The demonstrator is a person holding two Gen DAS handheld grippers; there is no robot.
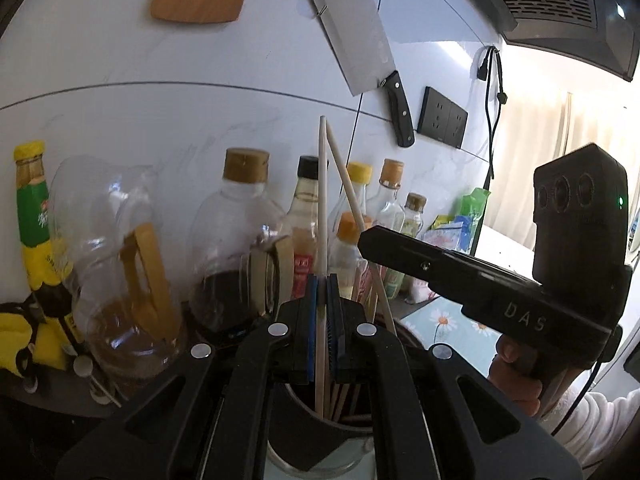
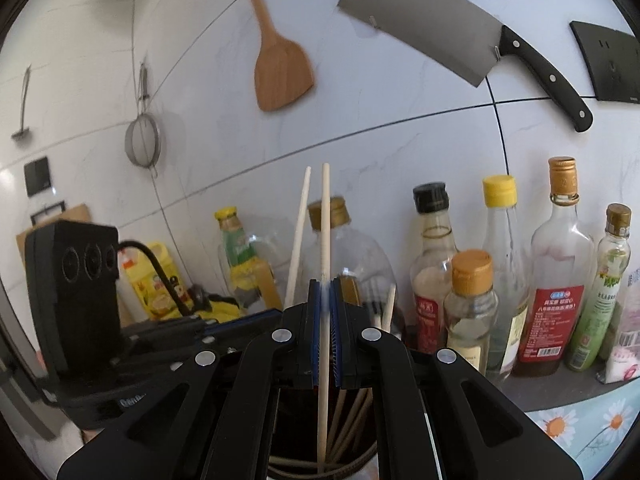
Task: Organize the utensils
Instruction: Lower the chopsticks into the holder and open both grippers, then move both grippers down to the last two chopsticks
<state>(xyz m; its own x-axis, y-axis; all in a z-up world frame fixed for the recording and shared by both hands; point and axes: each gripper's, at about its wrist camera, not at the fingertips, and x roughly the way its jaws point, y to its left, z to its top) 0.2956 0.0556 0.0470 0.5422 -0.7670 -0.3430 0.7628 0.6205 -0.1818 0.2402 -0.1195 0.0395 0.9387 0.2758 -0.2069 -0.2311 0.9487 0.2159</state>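
Note:
My left gripper is shut on a pale chopstick that stands upright, its lower end inside a dark utensil holder below the jaws. A second chopstick leans to its right, held by my right gripper, which comes in from the right. In the right wrist view my right gripper is shut on a chopstick above the same holder, which has several chopsticks in it. The other chopstick stands just left, with the left gripper body beside it.
A row of sauce and oil bottles stands against the white tiled wall behind the holder. A cleaver, a wooden spatula and a strainer hang on the wall. A range hood is upper right. A floral mat covers the counter.

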